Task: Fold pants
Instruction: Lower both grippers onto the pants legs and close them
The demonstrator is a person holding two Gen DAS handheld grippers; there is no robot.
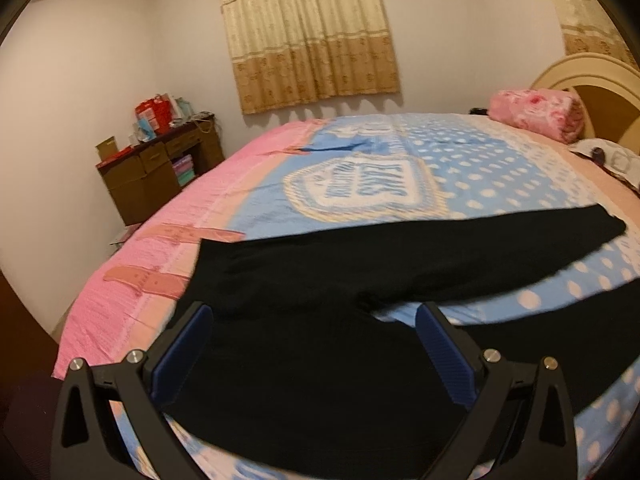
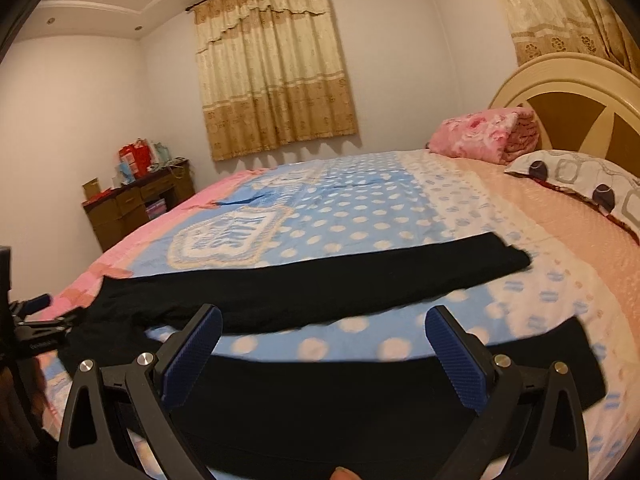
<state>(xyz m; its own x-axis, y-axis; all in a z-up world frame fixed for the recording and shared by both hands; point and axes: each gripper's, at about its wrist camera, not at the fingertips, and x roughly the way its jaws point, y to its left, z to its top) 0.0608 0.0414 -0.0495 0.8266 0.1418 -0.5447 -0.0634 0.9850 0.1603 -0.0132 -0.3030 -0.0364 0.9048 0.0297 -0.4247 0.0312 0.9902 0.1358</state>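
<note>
Black pants [image 1: 320, 360] lie spread flat on the bed, waist to the left, two legs running right with a gap of bedspread between them. My left gripper [image 1: 314, 320] is open and empty, hovering over the hip and crotch area. In the right wrist view the pants [image 2: 340, 292] show both legs; the near leg passes under my right gripper [image 2: 324, 320], which is open and empty above it. The left gripper [image 2: 36, 312] shows at the far left edge near the waist.
The bed has a blue polka-dot and pink bedspread [image 2: 360, 208]. A folded pink blanket [image 2: 484, 136], a patterned pillow [image 2: 580, 184] and the headboard [image 2: 568, 92] are at the right. A brown desk [image 1: 160, 168] with clutter stands by the far wall under curtains [image 1: 308, 40].
</note>
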